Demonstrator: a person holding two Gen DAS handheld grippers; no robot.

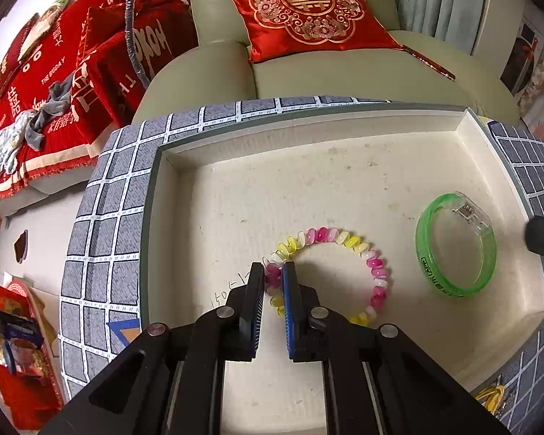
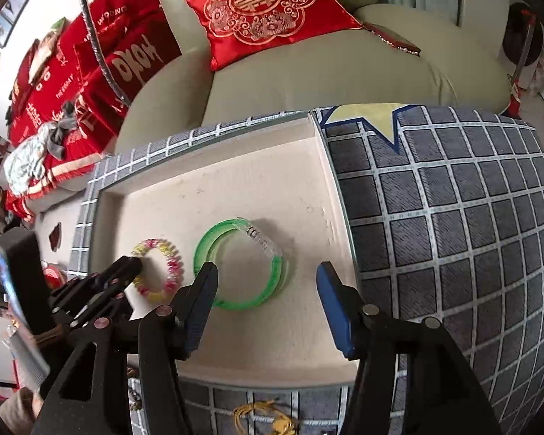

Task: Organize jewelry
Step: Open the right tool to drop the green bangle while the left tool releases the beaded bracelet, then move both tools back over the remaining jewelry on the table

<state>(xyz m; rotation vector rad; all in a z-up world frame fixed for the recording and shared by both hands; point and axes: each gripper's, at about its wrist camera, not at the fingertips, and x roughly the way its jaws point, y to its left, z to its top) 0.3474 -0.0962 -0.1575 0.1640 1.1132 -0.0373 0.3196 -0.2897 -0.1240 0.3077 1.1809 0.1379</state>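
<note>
A shallow cream tray (image 1: 344, 181) lies on a grey checked cloth. In it rests a pink, yellow and white beaded bracelet (image 1: 375, 272); my left gripper (image 1: 273, 272) is shut on its left side, beads pinched between the blue pads. To the right lies a green translucent bangle (image 1: 457, 250) with a clear clasp. In the right wrist view my right gripper (image 2: 266, 275) stands open above the green bangle (image 2: 243, 264), its pads apart from the ring. The beaded bracelet (image 2: 157, 272) and the left gripper (image 2: 127, 272) show at the left.
A gold tasselled trinket (image 2: 264, 417) lies on the cloth (image 2: 453, 235) in front of the tray (image 2: 235, 181); another yellow piece (image 1: 493, 395) sits at the tray's near right corner. A beige sofa with a red cushion (image 1: 308, 11) stands behind. Red bedding fills the left.
</note>
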